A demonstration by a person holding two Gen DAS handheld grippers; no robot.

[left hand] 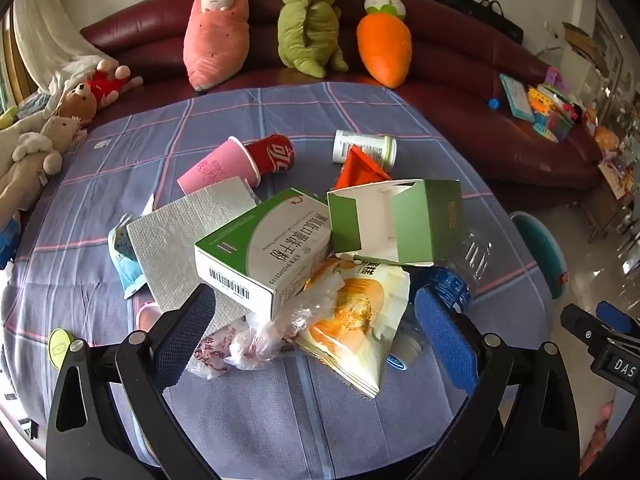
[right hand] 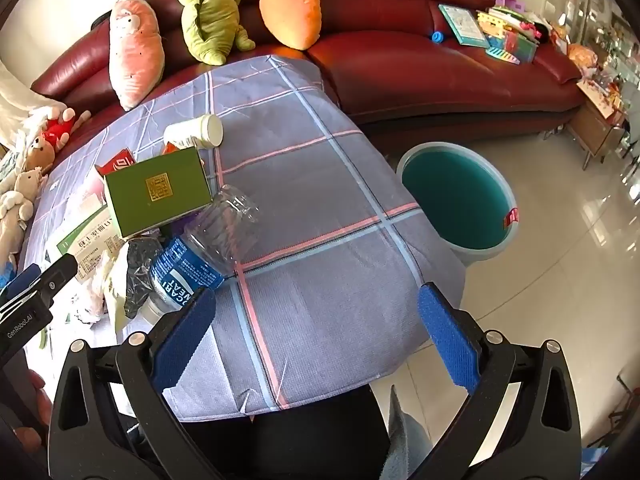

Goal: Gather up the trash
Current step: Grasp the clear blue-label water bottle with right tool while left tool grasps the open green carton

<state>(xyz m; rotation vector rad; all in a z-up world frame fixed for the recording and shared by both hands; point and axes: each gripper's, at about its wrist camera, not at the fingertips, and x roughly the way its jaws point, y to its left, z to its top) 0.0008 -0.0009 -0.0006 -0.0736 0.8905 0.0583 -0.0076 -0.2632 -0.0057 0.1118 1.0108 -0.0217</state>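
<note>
Beside the table, teal bucket, unfilled

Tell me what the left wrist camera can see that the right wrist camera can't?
Only the left wrist view shows the pink paper cup, the paper towel and the yellow snack bag. Only the right wrist view shows inside the teal bucket. Both show the plastic bottle, green box, carrot plush and red sofa.

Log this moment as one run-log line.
left tool: open over trash pile | right tool: open, empty | plastic bottle: on table | bin: empty
</note>
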